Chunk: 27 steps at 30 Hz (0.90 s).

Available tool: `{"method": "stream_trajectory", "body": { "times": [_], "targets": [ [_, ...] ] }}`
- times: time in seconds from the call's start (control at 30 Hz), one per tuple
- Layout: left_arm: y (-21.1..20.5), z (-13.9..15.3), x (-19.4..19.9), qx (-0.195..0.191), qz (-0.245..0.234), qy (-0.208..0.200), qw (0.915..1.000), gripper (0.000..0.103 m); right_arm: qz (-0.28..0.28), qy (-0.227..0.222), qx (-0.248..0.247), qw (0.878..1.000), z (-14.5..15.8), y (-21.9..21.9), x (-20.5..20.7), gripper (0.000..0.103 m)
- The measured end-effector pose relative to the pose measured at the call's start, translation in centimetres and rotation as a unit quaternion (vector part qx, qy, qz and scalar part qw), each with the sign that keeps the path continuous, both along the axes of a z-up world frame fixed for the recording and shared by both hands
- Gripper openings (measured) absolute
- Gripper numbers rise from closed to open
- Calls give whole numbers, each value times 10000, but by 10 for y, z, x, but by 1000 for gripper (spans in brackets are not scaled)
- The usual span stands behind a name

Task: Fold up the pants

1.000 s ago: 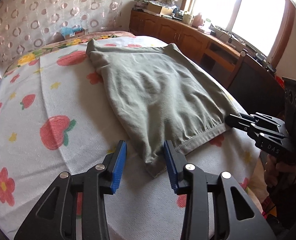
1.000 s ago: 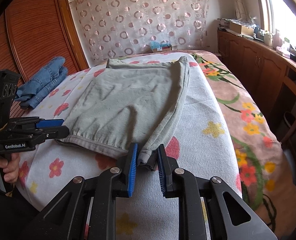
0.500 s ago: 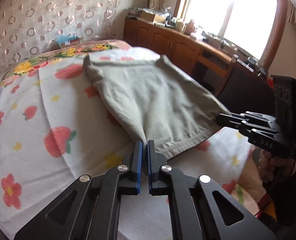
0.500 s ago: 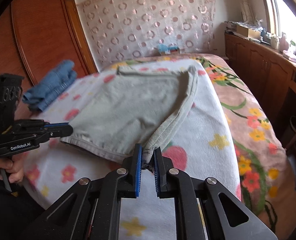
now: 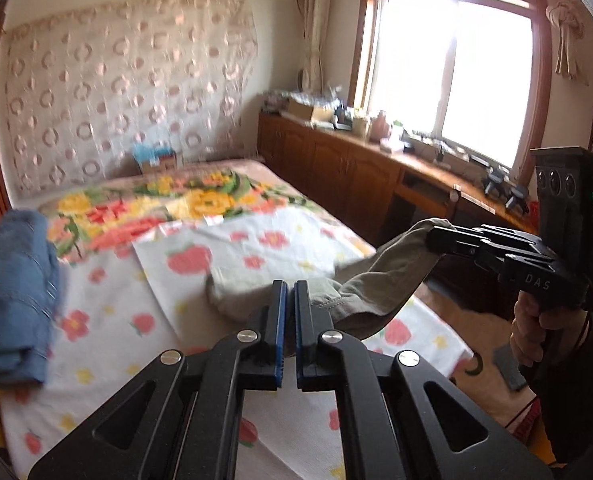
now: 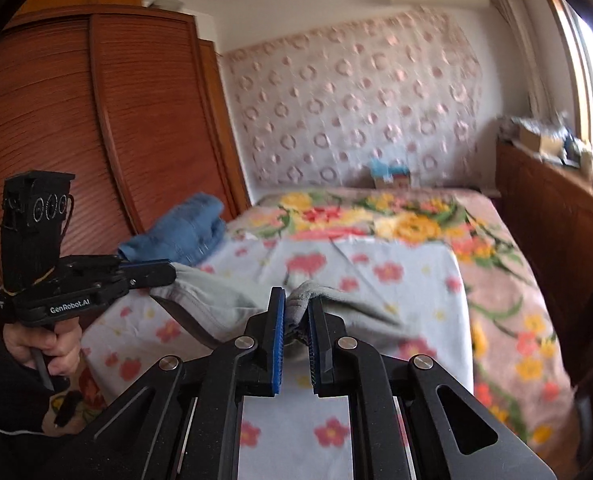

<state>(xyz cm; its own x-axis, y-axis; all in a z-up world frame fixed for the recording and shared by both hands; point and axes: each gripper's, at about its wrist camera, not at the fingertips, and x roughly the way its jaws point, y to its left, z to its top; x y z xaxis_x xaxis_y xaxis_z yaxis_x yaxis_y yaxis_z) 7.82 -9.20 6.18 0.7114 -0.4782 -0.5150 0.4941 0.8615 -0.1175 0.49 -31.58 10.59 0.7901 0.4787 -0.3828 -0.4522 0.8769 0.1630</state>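
The grey-green pants (image 5: 376,288) hang in a sagging band between my two grippers, lifted off the flowered bed sheet (image 5: 108,320). In the left wrist view my left gripper (image 5: 290,286) is shut on one corner of the hem. At the right of that view, the right gripper (image 5: 430,236) grips the other corner, and a hand holds its handle. In the right wrist view the right gripper (image 6: 296,300) is shut on a thick fold of the pants (image 6: 216,300), and the left gripper (image 6: 172,272) pinches the cloth at left. The rest of the pants trails down behind the jaws, mostly hidden.
Folded blue jeans (image 5: 12,288) lie at the bed's left edge beside a wooden wardrobe (image 6: 96,140). A long wooden cabinet (image 5: 336,160) with clutter runs under the window on the right. A small box (image 6: 390,174) sits at the head of the bed.
The left gripper closed on the hem corner. Both grippers then rose, pulling the near end of the pants up off the bed, and both views tilted upward.
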Motion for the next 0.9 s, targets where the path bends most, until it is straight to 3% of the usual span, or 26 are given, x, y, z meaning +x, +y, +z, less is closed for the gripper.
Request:
{"method": "stream_trajectory", "body": {
  "times": [0.23, 0.47, 0.6, 0.77, 0.9],
  "targets": [
    [25, 49, 21, -15, 427, -431, 9982, 5, 275, -406, -327, 9983, 52, 28, 24, 10],
    [49, 72, 85, 39, 1023, -418, 9939, 5, 42, -295, -458, 9985, 76, 57, 110, 10],
    [52, 91, 106, 160, 1264, -626, 9899, 5, -57, -367, -482, 9981, 94, 88, 143, 10],
    [56, 92, 96, 240, 1309, -785, 9880, 5, 48, -397, -414, 9983, 77, 108, 139, 10],
    [60, 48, 83, 454, 1203, -497, 9905, 5, 254, -113, -543, 9981, 31, 101, 135, 10]
  ]
}}
